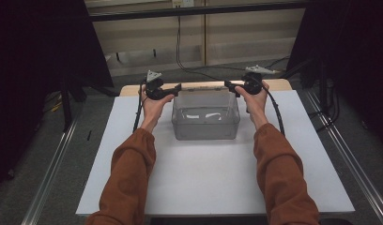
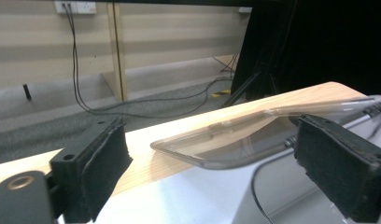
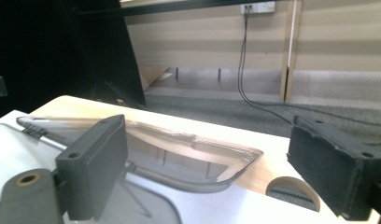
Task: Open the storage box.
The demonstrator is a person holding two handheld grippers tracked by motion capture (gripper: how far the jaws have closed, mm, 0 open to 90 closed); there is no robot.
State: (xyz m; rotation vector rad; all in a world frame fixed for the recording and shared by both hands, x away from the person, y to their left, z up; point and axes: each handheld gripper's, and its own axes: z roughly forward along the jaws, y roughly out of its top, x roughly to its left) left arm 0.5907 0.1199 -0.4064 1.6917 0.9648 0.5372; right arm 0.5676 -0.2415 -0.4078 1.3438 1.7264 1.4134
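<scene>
1. No brand, label or writing could be read on anything in front of you; the clear plastic lid (image 1: 203, 87) and the clear plastic box (image 1: 206, 117) under it were unmarked as far as the views showed.
2. You held the left gripper (image 1: 176, 89) at the left end of the lid and the right gripper (image 1: 228, 86) at its right end, both aimed inward toward each other.
3. Your left hand (image 1: 152, 104) and right hand (image 1: 256, 99) sat at matching height on either side of the box, forearms in rust-coloured sleeves (image 1: 131, 173) reaching forward and slightly spread.
4. The left gripper's jaws stood wide apart; in the left gripper view the lid's corner (image 2: 216, 149) lay between the pads (image 2: 104, 163) without either pad pressing on it.
5. The right gripper's jaws stood wide apart too; in the right gripper view the lid's other corner (image 3: 198, 161) lay between its pads (image 3: 335, 163), untouched.
6. The box stood at the far middle of the white table mat (image 1: 213, 178), the lid at its far rim beside the wooden table edge (image 1: 279, 84).
</scene>
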